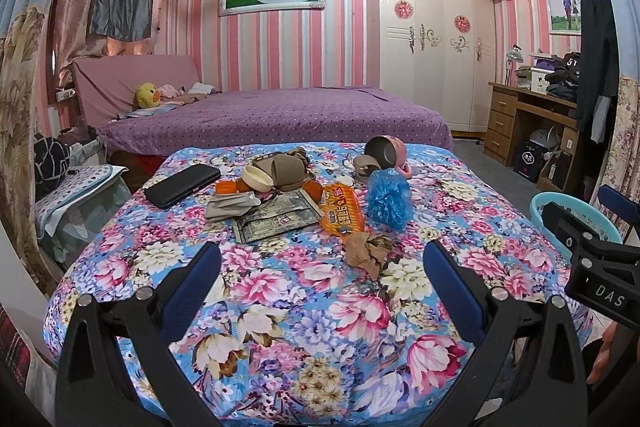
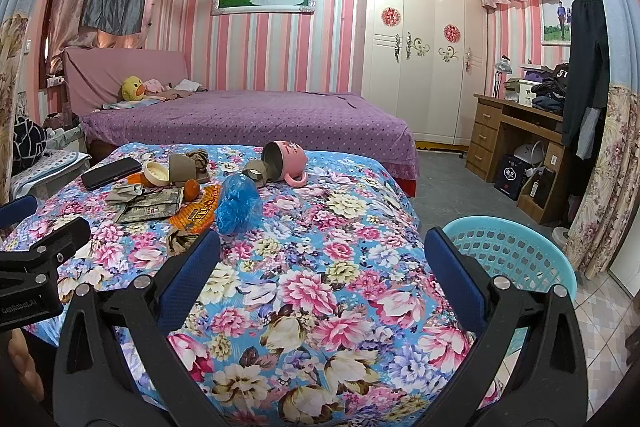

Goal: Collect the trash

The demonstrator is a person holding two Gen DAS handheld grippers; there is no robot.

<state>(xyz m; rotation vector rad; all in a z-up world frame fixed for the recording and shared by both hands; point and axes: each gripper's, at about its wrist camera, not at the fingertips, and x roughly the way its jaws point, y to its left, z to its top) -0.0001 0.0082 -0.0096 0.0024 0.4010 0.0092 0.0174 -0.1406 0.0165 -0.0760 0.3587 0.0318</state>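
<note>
Grippers first: your left gripper (image 1: pixel 322 267) is spread wide over the near part of the flowered cloth (image 1: pixel 304 311), holding nothing, and your right gripper (image 2: pixel 322 259) is likewise spread wide and bare. Just past your left fingers (image 1: pixel 192 283), at about 1 o'clock, a crumpled brown paper (image 1: pixel 366 251) lies on the cloth. Beyond it at 12 o'clock an orange snack wrapper (image 1: pixel 342 209) lies flat, touching a grey printed packet (image 1: pixel 276 217) at 11 o'clock. A crumpled blue plastic bag (image 1: pixel 388 199) sits just beside the wrapper at 1 o'clock. Farther at 11 o'clock you see a grey rag (image 1: pixel 232 205), small oranges (image 1: pixel 314 191), a cream lid (image 1: pixel 258 178) and a black case (image 1: pixel 182 185). At 1 o'clock, farther still, a pink mug (image 1: pixel 390 153) lies tipped on its side. In your right view, a turquoise basket (image 2: pixel 516 247) stands off the cloth's edge at 2 o'clock, touching your right finger. A purple bed (image 1: pixel 276 119) lies behind everything.
</note>
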